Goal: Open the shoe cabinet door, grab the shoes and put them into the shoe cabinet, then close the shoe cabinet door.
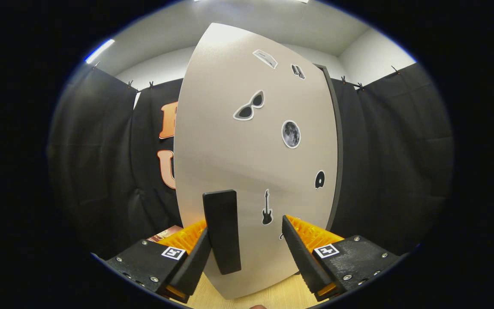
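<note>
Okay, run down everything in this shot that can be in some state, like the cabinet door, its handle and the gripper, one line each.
Shoe cabinet door: looks shut; its dark edge shows along one side, stickers on its face.
Door handle: upright dark bar between the fingers, close to one finger, not clamped.
Gripper: open, fingers spread to either side of the handle.
Wooden floor: bare strip below the door.

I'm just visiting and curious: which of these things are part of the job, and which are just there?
Job: cabinet door; its black handle, between the open gripper's fingers, beside the left one.
Just there: stickers on the door, e.g. sunglasses, moon, guitar; black cloth.
</note>
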